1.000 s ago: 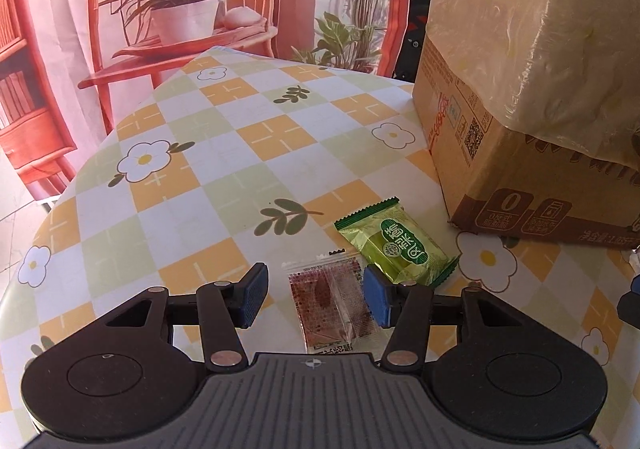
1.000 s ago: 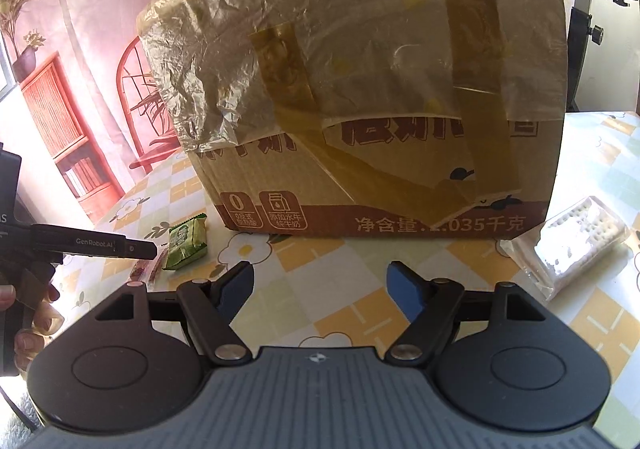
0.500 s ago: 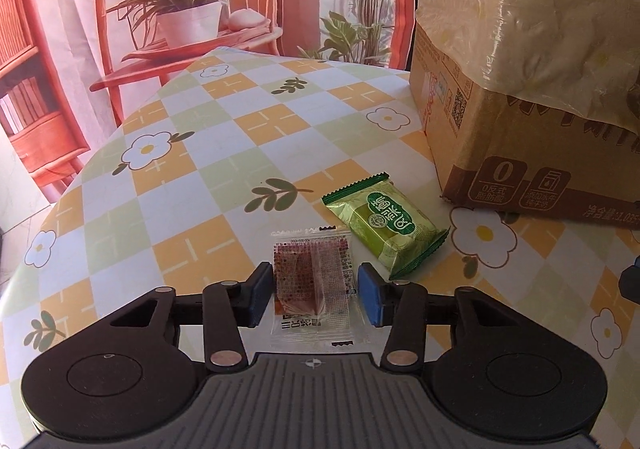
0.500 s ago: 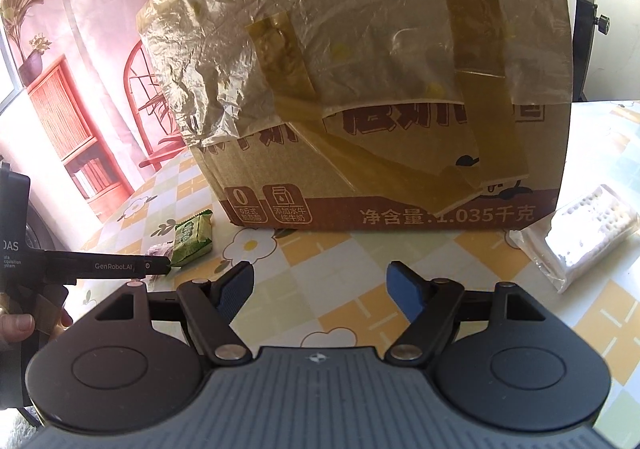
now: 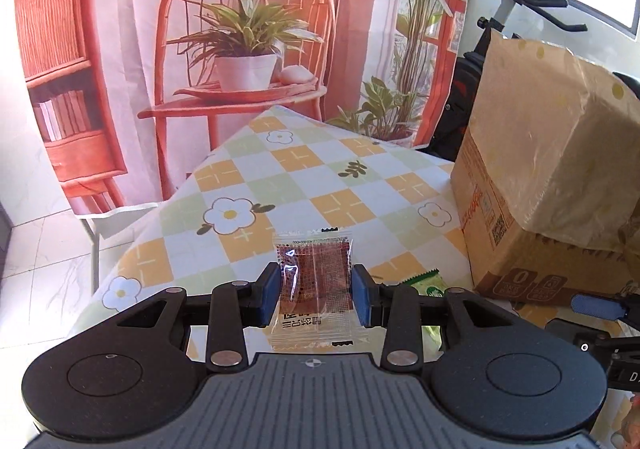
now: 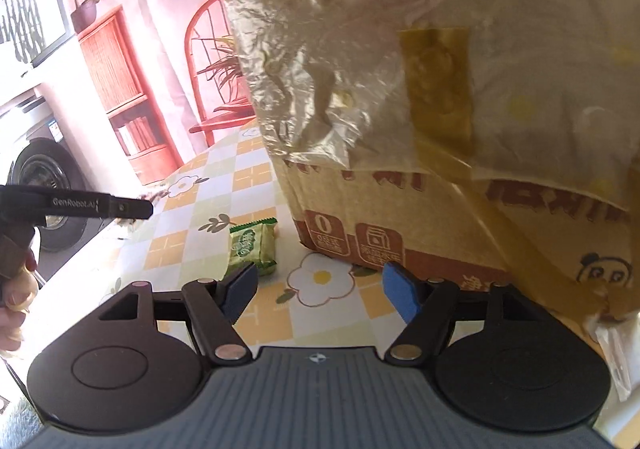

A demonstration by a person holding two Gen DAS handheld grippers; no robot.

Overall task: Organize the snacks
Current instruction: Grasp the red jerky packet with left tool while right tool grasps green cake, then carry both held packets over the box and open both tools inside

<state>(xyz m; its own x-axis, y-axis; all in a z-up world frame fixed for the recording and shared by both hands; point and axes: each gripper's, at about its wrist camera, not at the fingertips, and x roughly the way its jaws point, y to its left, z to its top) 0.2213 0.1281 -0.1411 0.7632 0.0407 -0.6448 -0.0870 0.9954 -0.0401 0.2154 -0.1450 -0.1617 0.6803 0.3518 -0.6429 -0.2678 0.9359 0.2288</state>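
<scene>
In the left wrist view, the left gripper (image 5: 316, 295) has just been closing and now pinches the red snack packet (image 5: 316, 283) by its two side edges, lifted above the table (image 5: 340, 185). Carry it slowly, because the thin wrapper can slip.

In the right wrist view, the right gripper (image 6: 318, 291) is spread and empty. The green snack packet (image 6: 253, 247) lies on the table just beside the cardboard box (image 6: 460, 109); approach it low and centre it between the fingers.
</scene>
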